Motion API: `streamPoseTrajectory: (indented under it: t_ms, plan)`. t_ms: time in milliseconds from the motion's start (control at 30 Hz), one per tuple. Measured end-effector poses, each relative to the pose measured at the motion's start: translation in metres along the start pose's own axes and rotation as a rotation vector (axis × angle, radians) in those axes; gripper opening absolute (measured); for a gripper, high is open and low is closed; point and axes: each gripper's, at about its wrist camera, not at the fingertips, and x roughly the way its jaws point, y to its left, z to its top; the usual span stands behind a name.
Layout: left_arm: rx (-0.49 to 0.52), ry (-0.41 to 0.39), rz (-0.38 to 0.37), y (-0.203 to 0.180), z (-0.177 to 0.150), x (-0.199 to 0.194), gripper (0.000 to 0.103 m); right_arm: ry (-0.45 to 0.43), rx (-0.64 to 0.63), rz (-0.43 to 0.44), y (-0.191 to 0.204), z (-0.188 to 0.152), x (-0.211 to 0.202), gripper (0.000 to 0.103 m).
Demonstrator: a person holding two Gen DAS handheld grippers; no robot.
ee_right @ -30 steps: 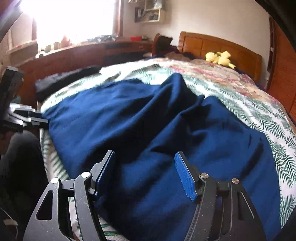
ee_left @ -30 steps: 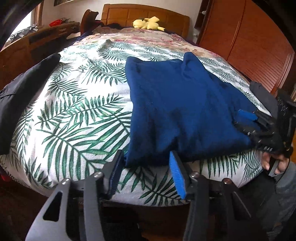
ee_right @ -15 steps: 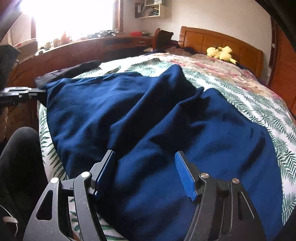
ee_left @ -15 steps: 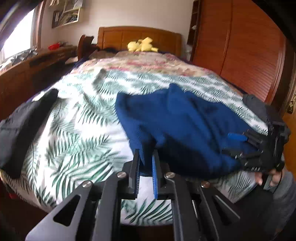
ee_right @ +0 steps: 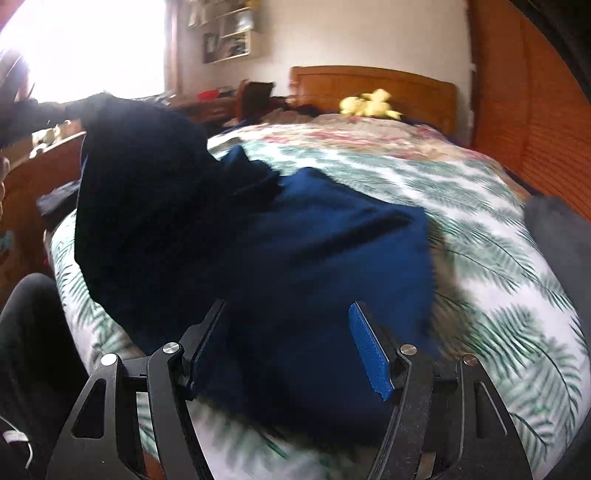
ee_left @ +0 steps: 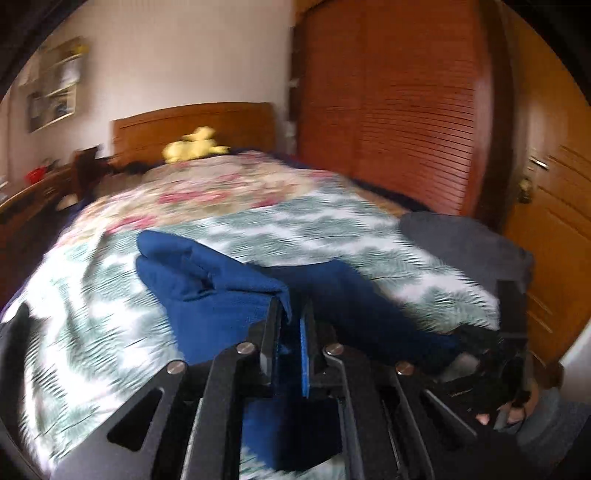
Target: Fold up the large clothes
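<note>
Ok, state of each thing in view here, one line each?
left gripper: shut on a fold of the blue garment, lifting it.
right gripper: open, fingers either side of the cloth, not pinching.
blue garment: partly raised, bunched, on the bed.
grey garment: lying at the bed's edge.
yellow plush toy: resting by the headboard.

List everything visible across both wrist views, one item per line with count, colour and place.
blue garment: one, navy, on the bed's near end, one edge lifted
bedspread: one, white with green fern print, covering the bed
floral cover: one, pink and cream, far half of the bed
plush toy: one, yellow, by the headboard
headboard: one, brown wood, far end
grey garment: one, grey, bed's right edge
wardrobe: one, reddish slatted wood, right wall
wall shelf: one, pale, far wall
left gripper: one, black, shut on the garment's edge
right gripper: one, black with blue pads, open over the garment
</note>
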Motion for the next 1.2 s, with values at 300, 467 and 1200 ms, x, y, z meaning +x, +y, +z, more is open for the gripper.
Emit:
streamPoseTrajectory:
  t_ms: [300, 467, 1200]
  plan:
    - [0.083, 0.157, -0.097, -0.071, 0.006, 0.064, 0.004, -0.016, 0.109, -0.03, -0.045, -0.016, -0.022, 0.068]
    - [0.089, 0.151, -0.076, -0.073, 0.0, 0.053, 0.007, -0.018, 0.121, -0.012, -0.049, -0.019, -0.028, 0.068]
    - [-0.029, 0.166, 0.05, 0.024, -0.054, 0.008, 0.013, -0.048, 0.125, -0.015, -0.029, 0.004, -0.022, 0.068]
